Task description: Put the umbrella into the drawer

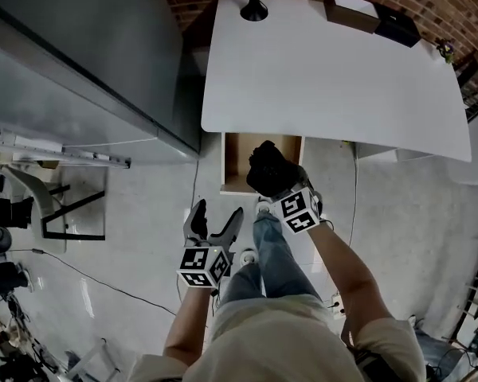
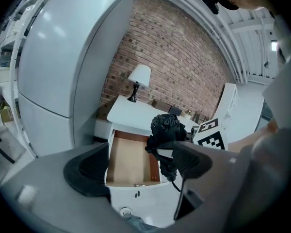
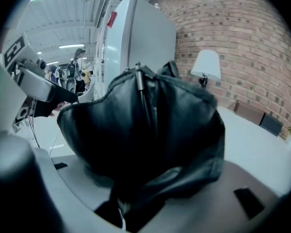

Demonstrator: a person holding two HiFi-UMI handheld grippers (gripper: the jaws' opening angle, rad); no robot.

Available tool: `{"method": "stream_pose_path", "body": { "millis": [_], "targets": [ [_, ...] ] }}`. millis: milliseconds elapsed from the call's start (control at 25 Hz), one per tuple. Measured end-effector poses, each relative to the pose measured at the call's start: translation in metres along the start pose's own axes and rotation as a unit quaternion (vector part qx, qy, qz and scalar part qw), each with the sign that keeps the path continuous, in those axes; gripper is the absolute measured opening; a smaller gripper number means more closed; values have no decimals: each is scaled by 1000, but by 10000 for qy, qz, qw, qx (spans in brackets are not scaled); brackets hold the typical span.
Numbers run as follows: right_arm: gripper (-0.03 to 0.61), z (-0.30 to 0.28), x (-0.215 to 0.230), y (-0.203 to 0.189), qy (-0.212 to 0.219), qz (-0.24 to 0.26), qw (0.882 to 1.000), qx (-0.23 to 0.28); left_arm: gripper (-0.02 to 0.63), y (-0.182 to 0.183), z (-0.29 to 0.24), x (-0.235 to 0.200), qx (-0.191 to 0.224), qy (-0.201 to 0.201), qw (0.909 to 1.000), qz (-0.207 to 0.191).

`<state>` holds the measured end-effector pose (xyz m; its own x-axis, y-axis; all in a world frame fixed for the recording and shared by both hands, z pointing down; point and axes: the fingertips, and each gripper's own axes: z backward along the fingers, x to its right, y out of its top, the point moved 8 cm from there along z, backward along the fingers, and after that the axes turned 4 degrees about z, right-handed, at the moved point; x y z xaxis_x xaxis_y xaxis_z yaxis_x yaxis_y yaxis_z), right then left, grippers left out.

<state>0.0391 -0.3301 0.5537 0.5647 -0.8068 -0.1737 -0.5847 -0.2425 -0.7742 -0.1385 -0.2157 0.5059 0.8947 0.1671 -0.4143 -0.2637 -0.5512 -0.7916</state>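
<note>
- Black folded umbrella (image 3: 145,130) is sitting clamped in the right gripper (image 1: 279,188), hovering over the open drawer's (image 1: 236,159) front.
- Risk: bunched fabric is bulging past the jaws, so it could snag the drawer rim or slip out.
- Both forearms are reaching forward, tilting down; left gripper (image 1: 215,218) is hanging empty, jaws wide.

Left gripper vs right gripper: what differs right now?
Load: the right gripper is shut on the black umbrella; the left gripper is open, with nothing between its jaws.
Place: in the head view the right gripper hangs at the open drawer; the left gripper sits further back, over the floor.
Shared: each carries a marker cube and points toward the desk.
</note>
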Motion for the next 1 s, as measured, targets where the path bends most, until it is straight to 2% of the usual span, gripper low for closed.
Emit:
{"method": "stream_pose_path", "body": {
  "millis": [440,1000],
  "targets": [
    [242,-102,11,-49,665,404,9943,-732,399,-10,-54,-18,-150,107,9995,260],
    [244,-191,6,-97,1176,545,9805,-1479,399,-31,-76,-44,-350,388,9977,442]
  ]
}}
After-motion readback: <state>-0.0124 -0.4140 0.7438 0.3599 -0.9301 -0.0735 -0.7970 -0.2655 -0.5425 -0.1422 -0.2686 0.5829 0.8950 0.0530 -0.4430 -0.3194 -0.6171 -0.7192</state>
